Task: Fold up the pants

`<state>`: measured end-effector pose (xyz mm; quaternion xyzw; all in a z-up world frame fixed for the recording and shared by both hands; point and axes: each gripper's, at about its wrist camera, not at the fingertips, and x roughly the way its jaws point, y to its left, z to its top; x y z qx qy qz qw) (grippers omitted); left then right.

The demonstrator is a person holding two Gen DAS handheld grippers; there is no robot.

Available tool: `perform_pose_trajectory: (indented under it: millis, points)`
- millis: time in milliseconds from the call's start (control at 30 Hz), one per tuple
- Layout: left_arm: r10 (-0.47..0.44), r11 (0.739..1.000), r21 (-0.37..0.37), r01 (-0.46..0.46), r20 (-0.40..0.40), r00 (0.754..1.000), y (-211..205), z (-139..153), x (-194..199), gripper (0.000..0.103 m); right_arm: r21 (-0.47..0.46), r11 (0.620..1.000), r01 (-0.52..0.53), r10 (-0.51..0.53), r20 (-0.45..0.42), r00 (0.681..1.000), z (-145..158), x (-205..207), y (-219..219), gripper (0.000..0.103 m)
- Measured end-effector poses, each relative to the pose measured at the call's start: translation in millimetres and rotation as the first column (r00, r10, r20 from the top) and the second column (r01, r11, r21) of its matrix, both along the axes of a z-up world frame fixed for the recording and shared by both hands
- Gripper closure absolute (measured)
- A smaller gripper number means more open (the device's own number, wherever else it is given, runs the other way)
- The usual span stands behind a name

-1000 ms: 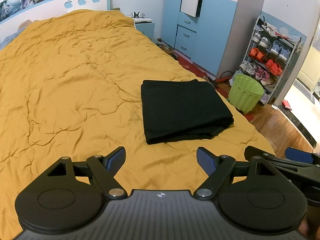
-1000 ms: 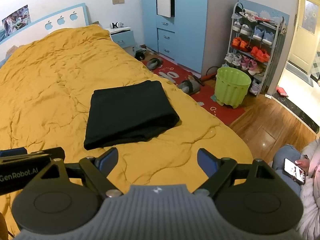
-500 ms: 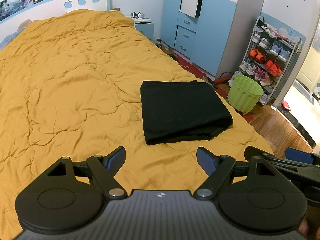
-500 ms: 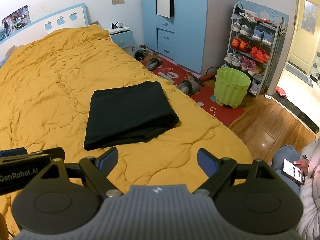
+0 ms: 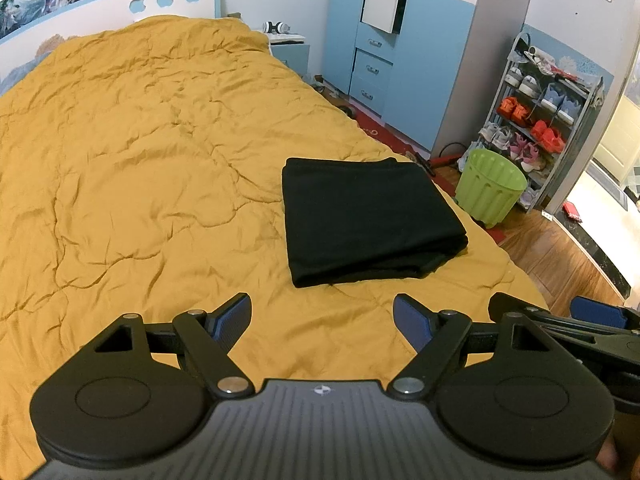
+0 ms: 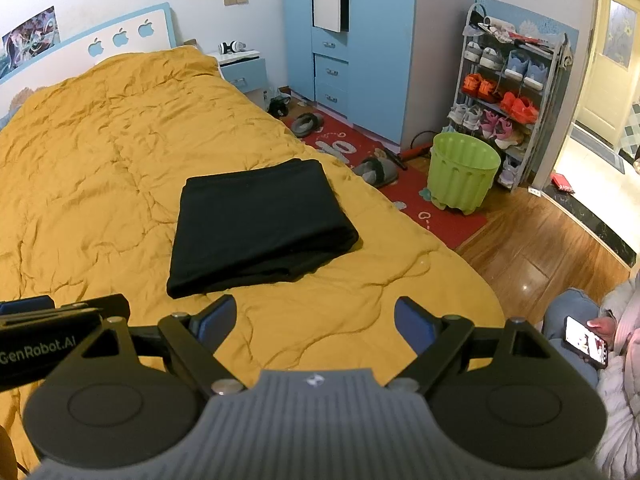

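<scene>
Black pants (image 5: 370, 216): soft matte fabric, folded into a flat, thick, near-rectangular stack with layered edges showing along the near side and the near right corner slightly rounded and slumped. They lie on the bed, close to its right edge and towards its foot. The stack's slightly longer axis seems to run along the length of the bed, far edge towards the headboard (image 5: 120, 0); which end is the waistband cannot be told.

Bed cover (image 5: 140, 140): mustard-yellow quilt, padded, heavily creased with stitched seams, spread under the pants on all sides.

Left gripper (image 5: 322, 322): black plastic linkage arms with metal pivot pins and blue ribbed pads; jaws spread wide, holding nothing, above the quilt just short of the pants' near edge.

Right gripper (image 6: 314, 320): same build, jaws spread wide and empty, also short of the pants' near edge, beside the left gripper.

Green bin (image 6: 462, 170): ribbed plastic, round, tapering downward, on the floor right of the pants, beyond the bed edge, on a red rug (image 6: 444, 220).
</scene>
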<state>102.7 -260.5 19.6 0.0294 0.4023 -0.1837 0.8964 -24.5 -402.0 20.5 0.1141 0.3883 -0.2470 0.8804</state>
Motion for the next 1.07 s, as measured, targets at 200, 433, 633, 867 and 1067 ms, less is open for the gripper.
perform_pose_trajectory:
  millis: [200,433,633,867,1067]
  points:
    - [0.002,1.000,-0.002,-0.002,-0.003,1.000,-1,0,-2,0.009,0.002,1.000,0.003,-0.003,-0.007,1.000,-3,2,0,0.021]
    - [0.002,1.000,-0.003,-0.002,-0.005,1.000,-1,-3,-3,0.009,0.002,1.000,0.004,-0.004,-0.011,1.000,-5,2,2,0.021]
    - [0.002,1.000,-0.005,-0.002,-0.010,1.000,1,-6,0,0.009,0.005,1.000,0.004,-0.004,-0.014,1.000,-6,3,2,0.021]
    - [0.000,1.000,-0.006,0.000,-0.021,1.000,4,-12,7,0.009,0.005,1.000,0.003,-0.003,-0.020,1.000,-10,6,1,0.021]
    - [-0.003,1.000,-0.008,0.003,-0.016,1.000,4,-14,10,0.008,0.017,1.000,-0.001,0.001,-0.021,1.000,-19,12,-5,0.021]
